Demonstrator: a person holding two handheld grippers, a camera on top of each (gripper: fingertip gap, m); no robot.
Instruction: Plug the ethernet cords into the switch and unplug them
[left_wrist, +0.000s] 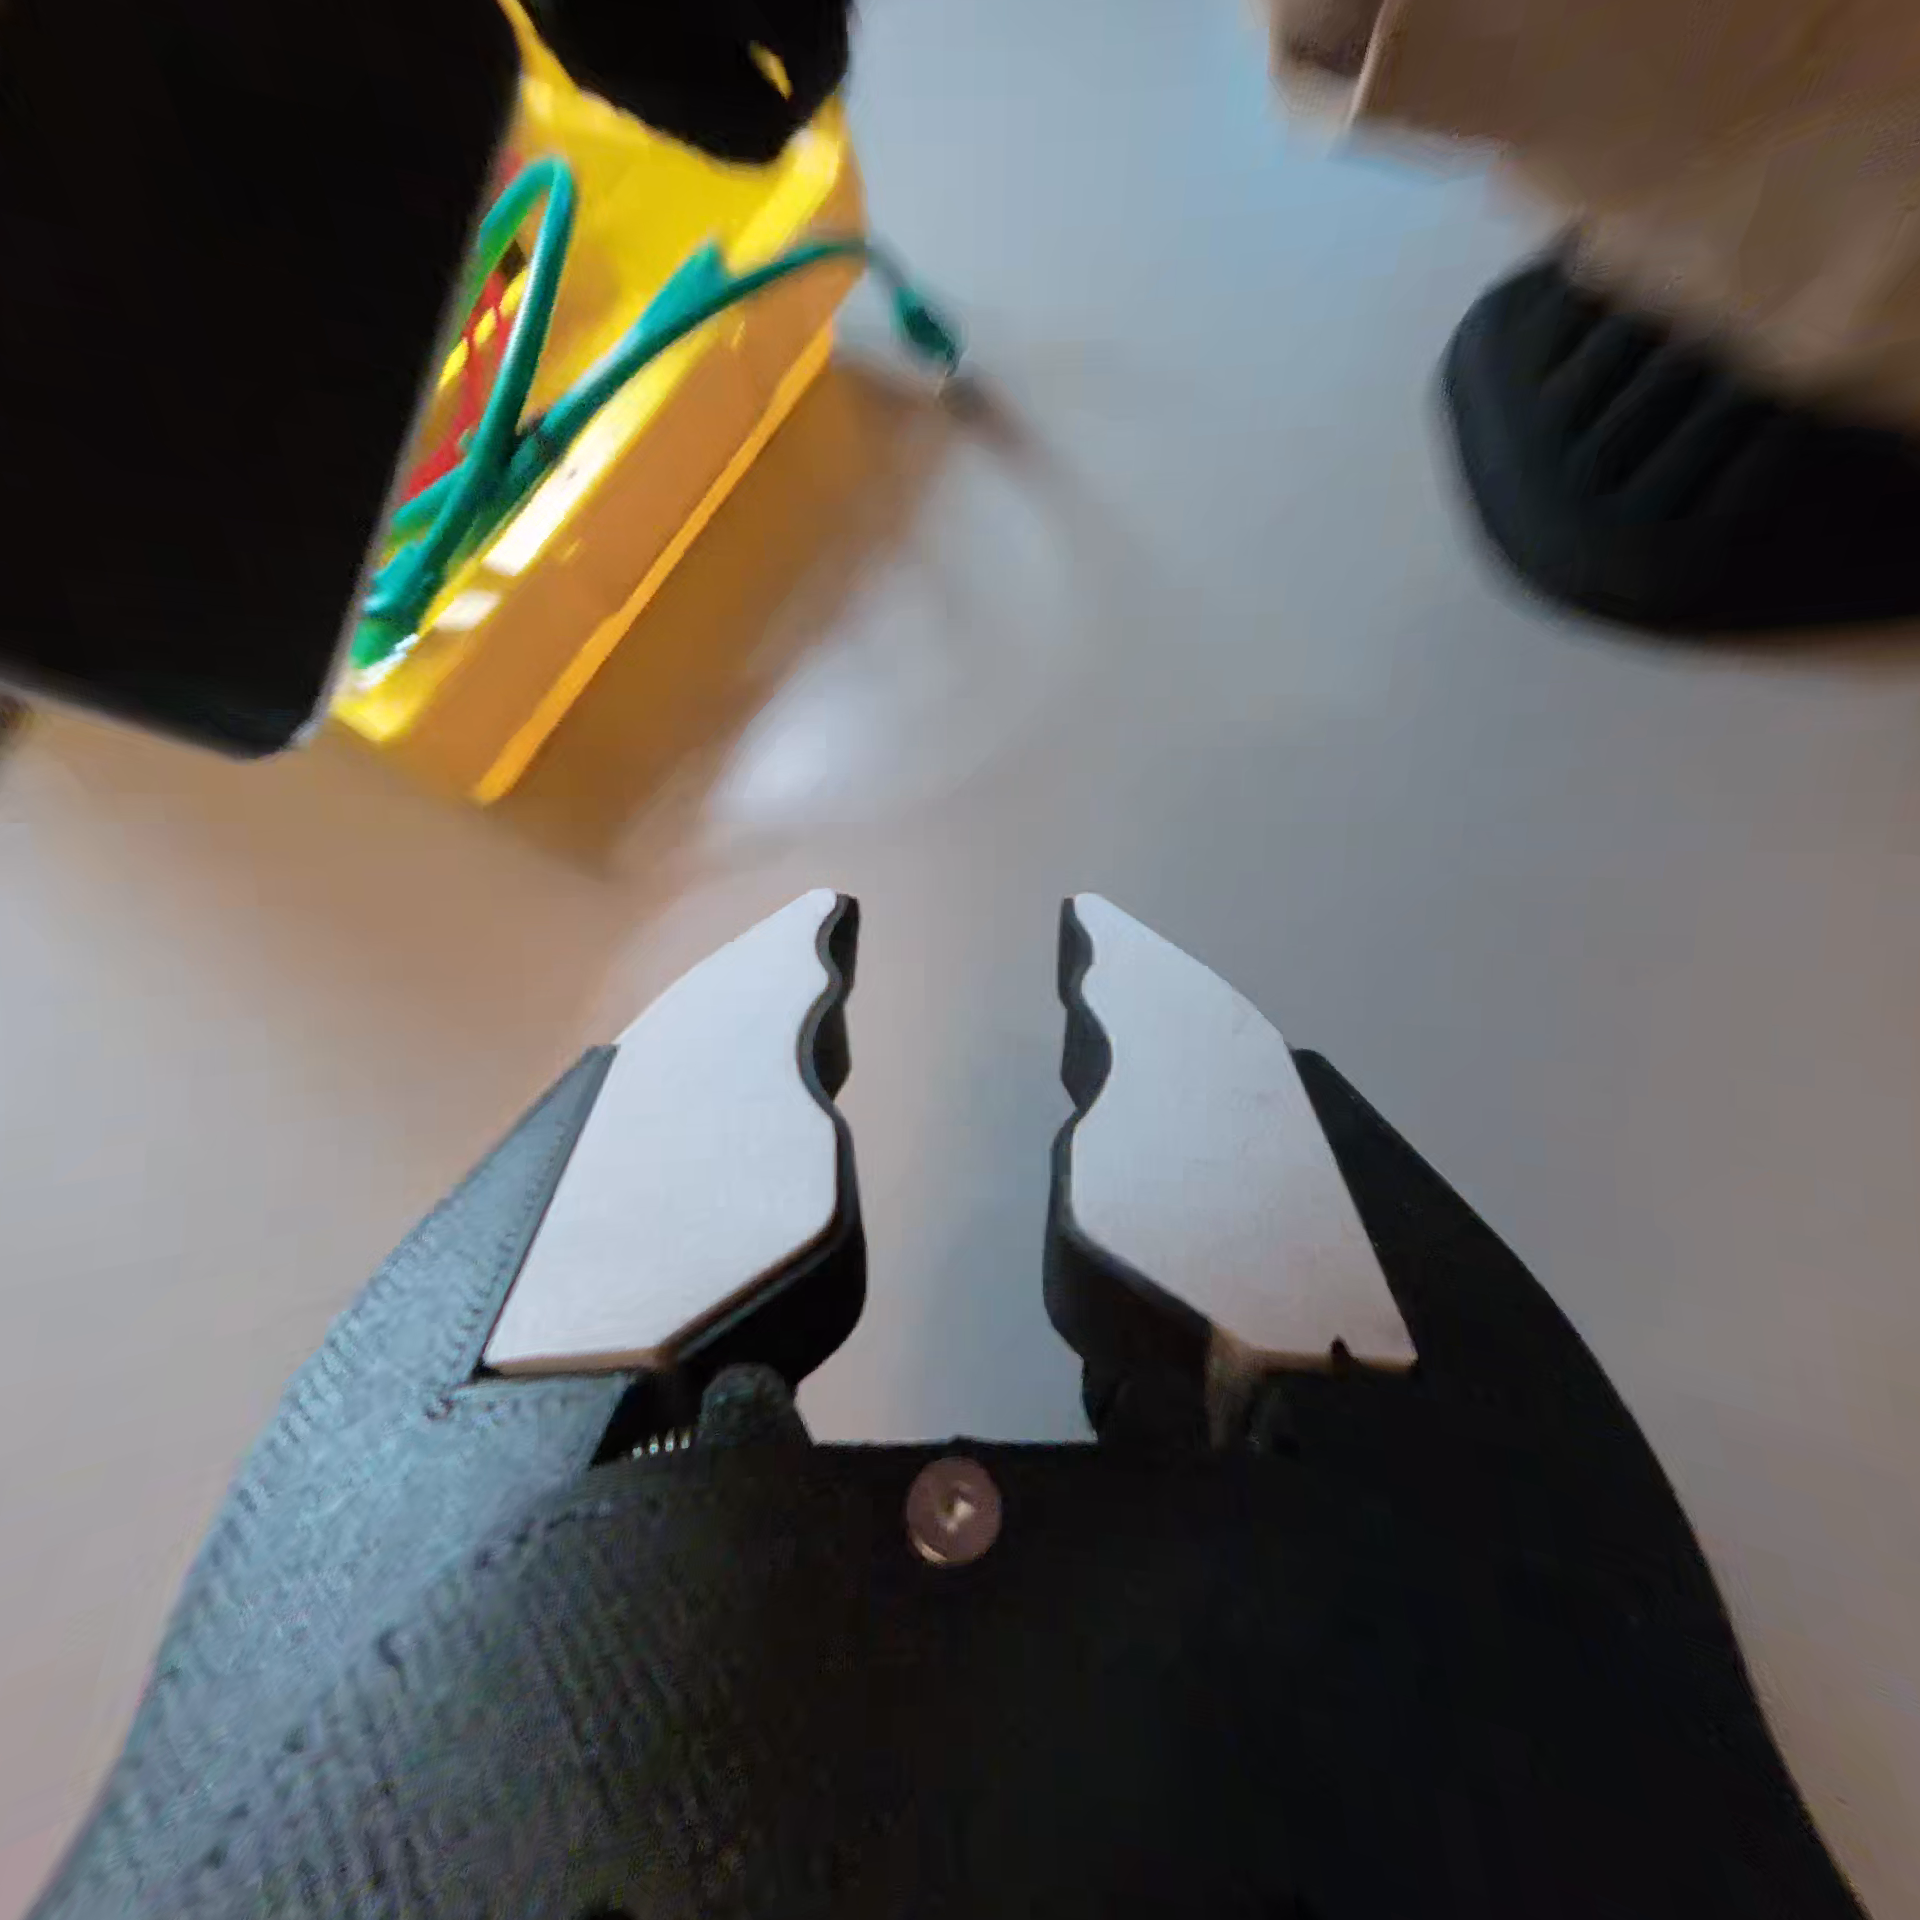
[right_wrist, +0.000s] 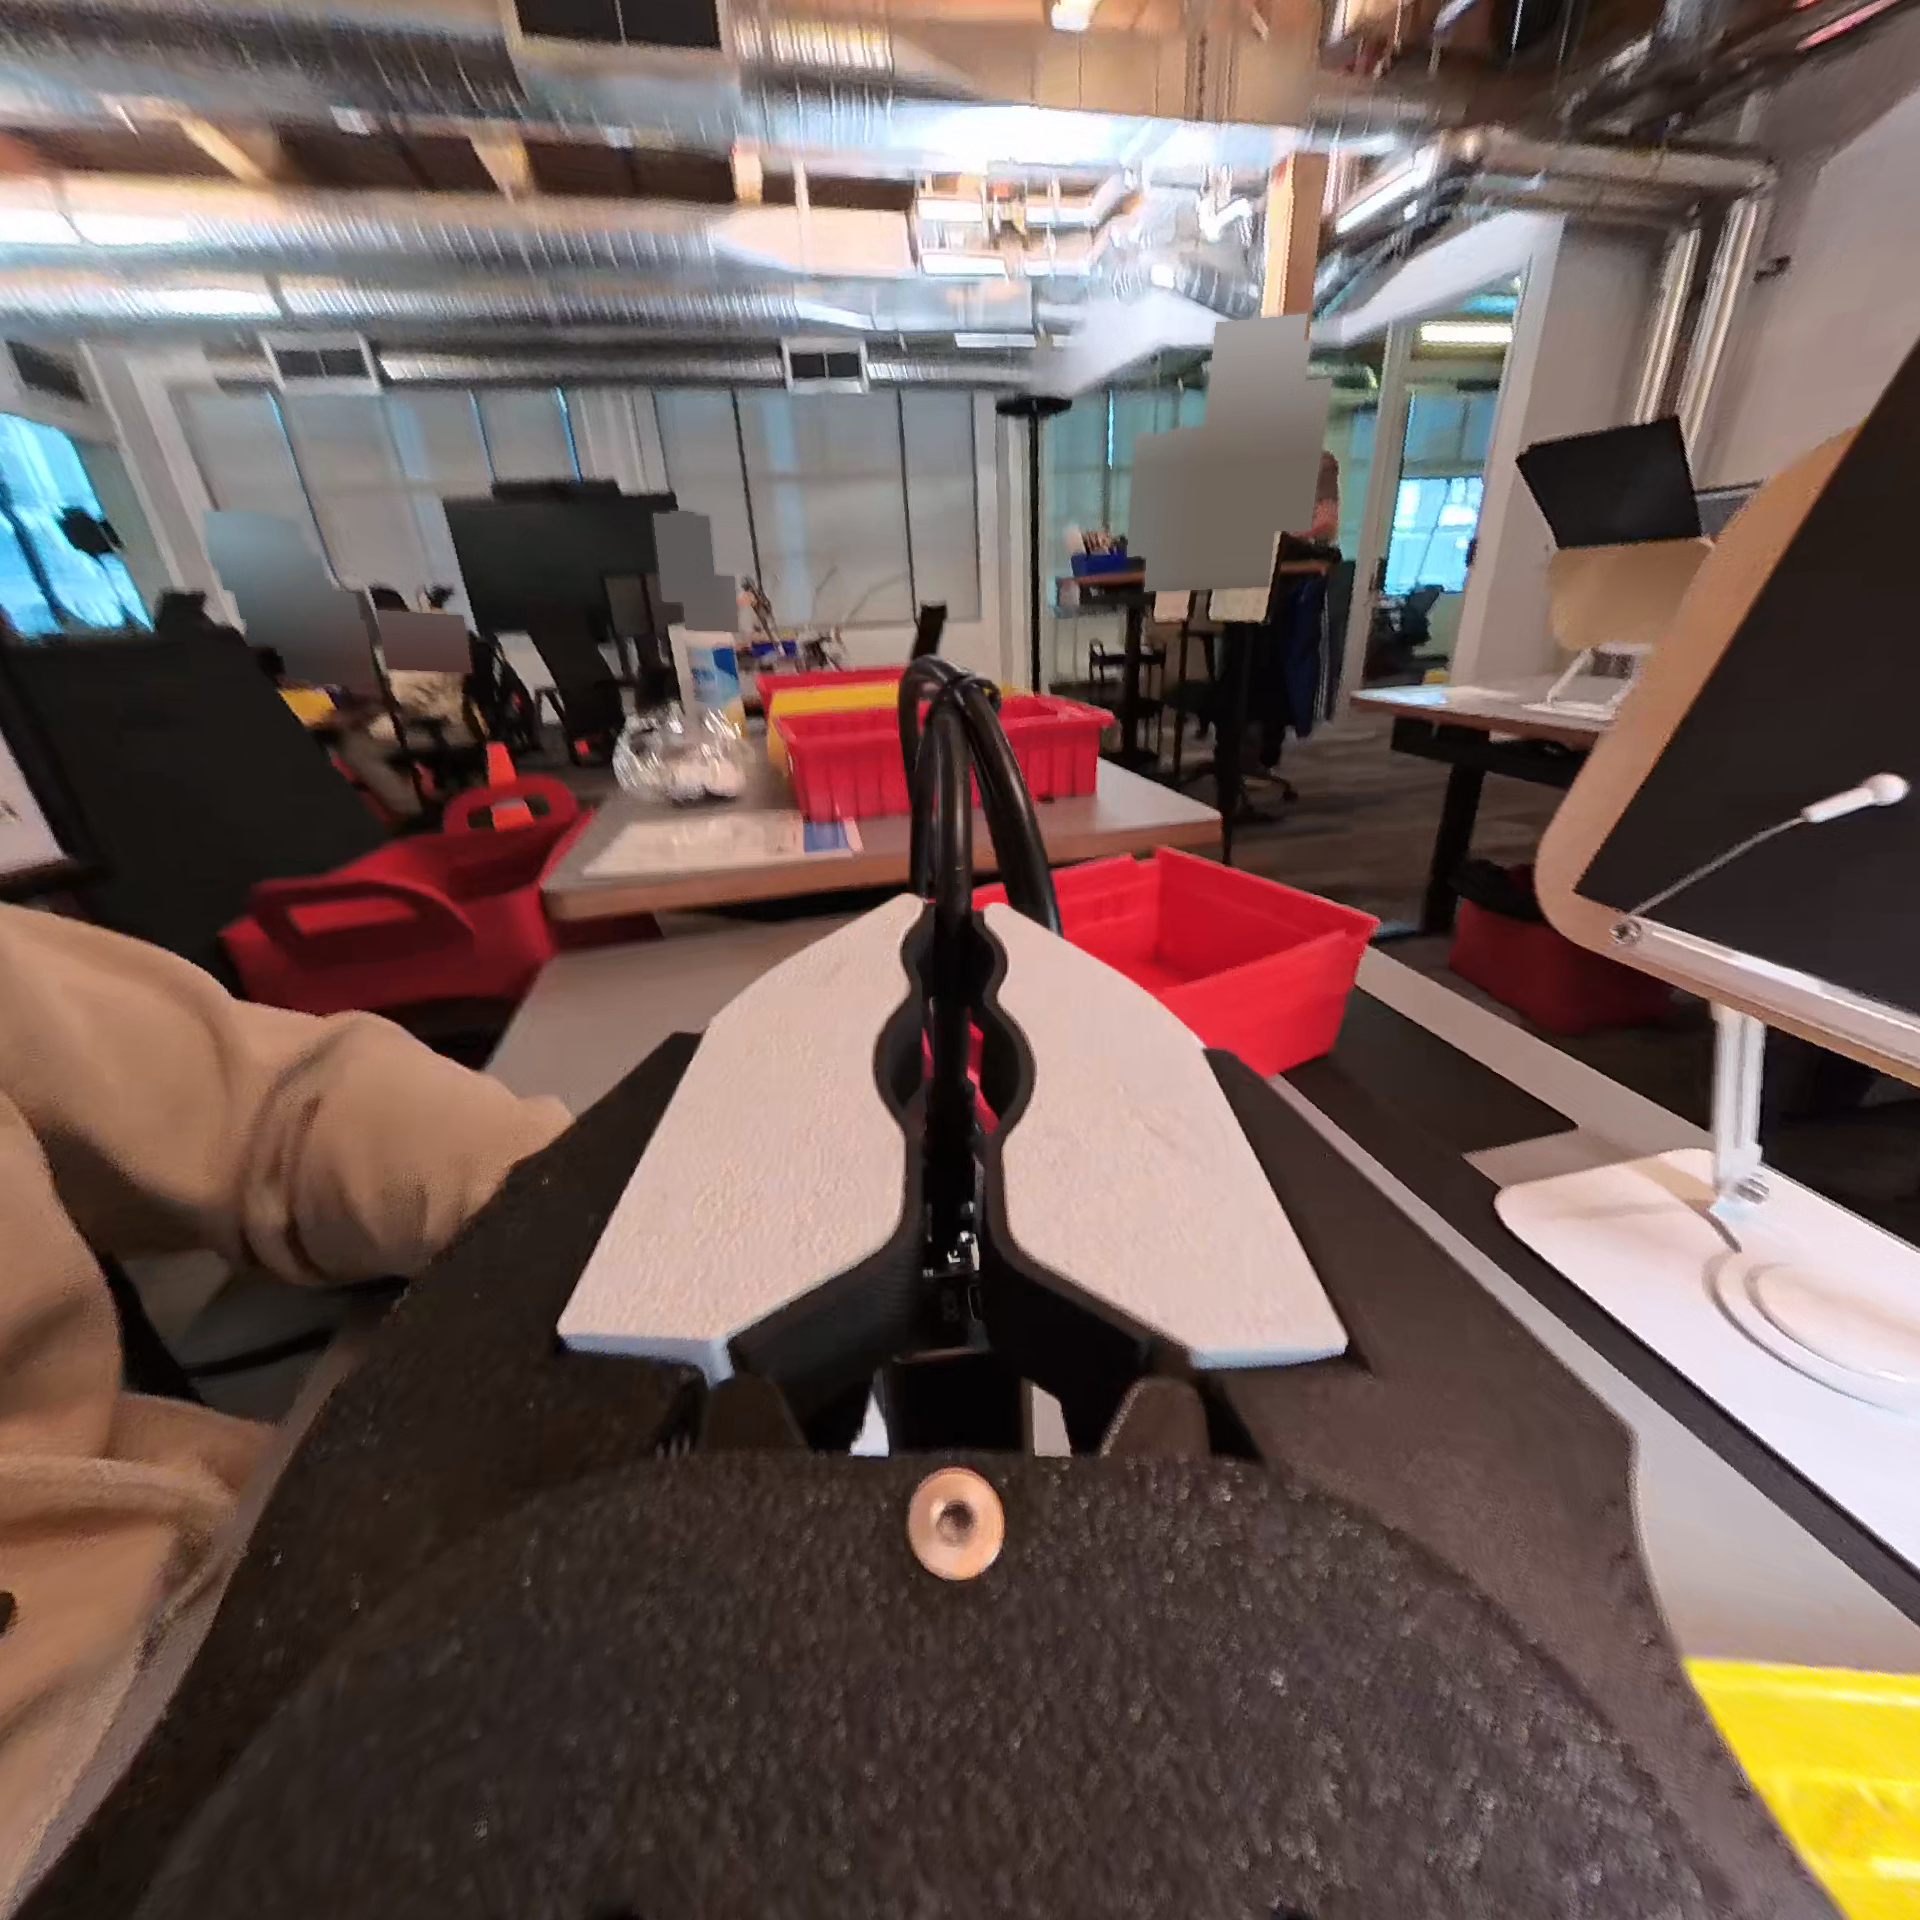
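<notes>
My left gripper (left_wrist: 958, 914) is open and empty, hovering over the pale table (left_wrist: 1247, 727). A yellow bin (left_wrist: 644, 499) at the upper left holds green ethernet cords (left_wrist: 540, 312); one green cord end (left_wrist: 920, 322) hangs over the bin's rim onto the table. My right gripper (right_wrist: 953, 914) is shut on a black ethernet cord (right_wrist: 951, 790), which loops upward beyond the fingertips; its plug (right_wrist: 956, 1247) sits back between the pads. The switch is not visible in either view.
A black device (left_wrist: 177, 364) blocks the left wrist view's upper left. A beige sleeve with a black cuff (left_wrist: 1662, 468) is at the upper right. The right wrist view shows a red bin (right_wrist: 1226, 956), a tilted board on a white stand (right_wrist: 1766, 831), and a yellow bin corner (right_wrist: 1829, 1787).
</notes>
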